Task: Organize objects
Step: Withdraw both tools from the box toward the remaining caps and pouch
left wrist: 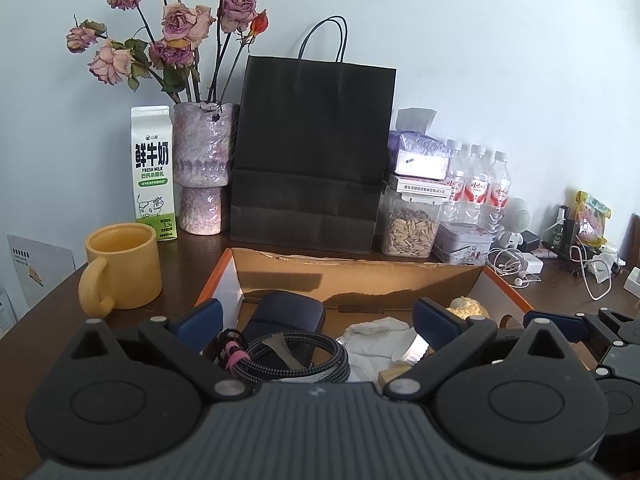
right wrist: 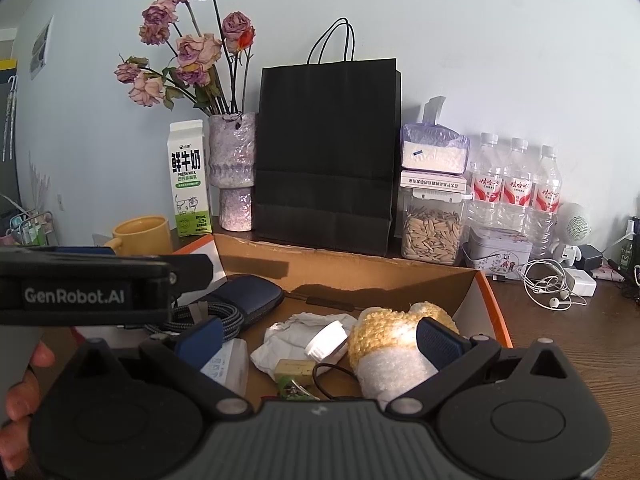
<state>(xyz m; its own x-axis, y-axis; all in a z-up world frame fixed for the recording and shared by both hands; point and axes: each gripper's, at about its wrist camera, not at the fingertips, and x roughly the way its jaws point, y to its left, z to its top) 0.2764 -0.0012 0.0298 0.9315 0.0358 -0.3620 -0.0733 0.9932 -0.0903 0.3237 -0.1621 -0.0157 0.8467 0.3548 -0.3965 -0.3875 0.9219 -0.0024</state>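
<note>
Both tongs are seen spread wide over an open cardboard box point(left wrist: 360, 276) on the dark wooden counter point(left wrist: 168, 312) — nothing is clamped in either. The left tongs point(left wrist: 320, 320) are held above a dark blue pouch point(left wrist: 288, 312) and a coiled braided cable point(left wrist: 296, 356), which lie in the box's left part. The right tongs point(right wrist: 320, 336) are poised over the middle of the box, where a white cloth point(right wrist: 296, 336), a white cap point(right wrist: 326, 340) and a small yellowish block point(right wrist: 294, 368) are gathered; a yellow-and-white knitted item point(right wrist: 384, 340) is seen lying between the jaws, just beside the right-hand pad, though contact cannot be told.

Behind the box a black paper bag point(left wrist: 312, 152) is stood against the wall, flanked by a vase of dried roses point(left wrist: 202, 168) and a milk carton point(left wrist: 154, 172) on one side — a jar of seeds point(left wrist: 410, 228) and three water bottles point(left wrist: 476, 180) on the other. A yellow mug point(left wrist: 120, 268) is placed left of the box.
</note>
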